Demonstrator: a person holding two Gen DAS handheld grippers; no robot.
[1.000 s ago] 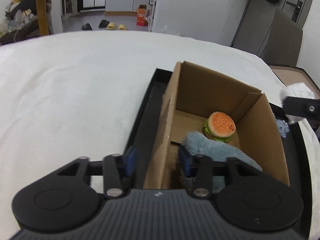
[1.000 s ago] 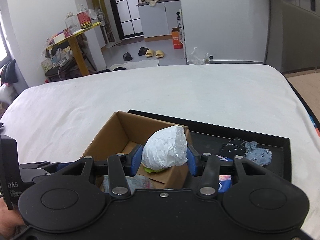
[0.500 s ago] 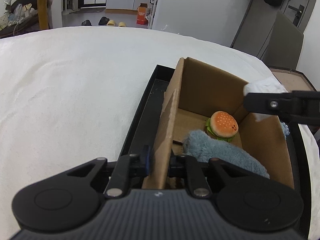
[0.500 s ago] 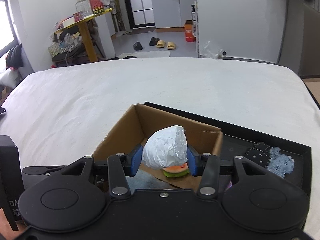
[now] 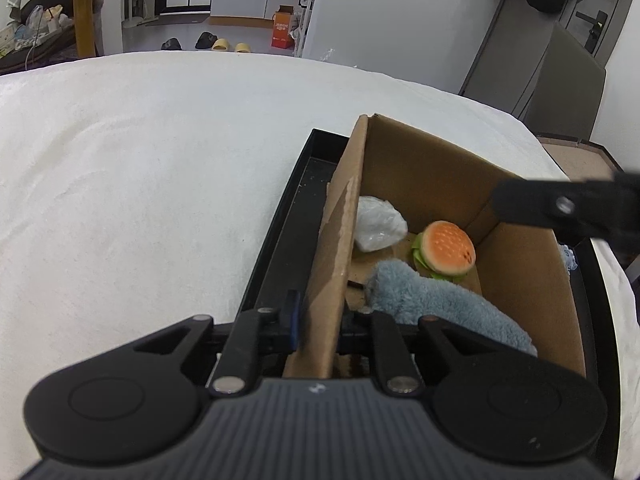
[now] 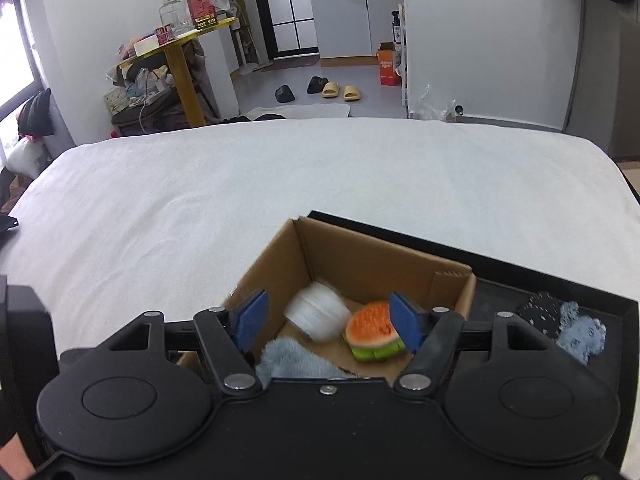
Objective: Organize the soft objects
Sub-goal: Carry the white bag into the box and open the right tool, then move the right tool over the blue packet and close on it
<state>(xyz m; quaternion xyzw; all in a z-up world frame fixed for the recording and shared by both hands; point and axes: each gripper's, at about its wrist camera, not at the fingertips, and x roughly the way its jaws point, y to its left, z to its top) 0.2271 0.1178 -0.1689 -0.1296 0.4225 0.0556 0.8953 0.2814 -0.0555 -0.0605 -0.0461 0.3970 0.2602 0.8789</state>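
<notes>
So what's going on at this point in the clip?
A person with two handheld grippers is packing soft things into a cardboard box that stands in a black tray. The left gripper is clamped on the box's near wall, steadying it. The right gripper hangs open above the box, and a white crumpled bag lies inside beside a plush burger and a fuzzy blue toy. A dark and a light blue soft item wait in the tray.
</notes>
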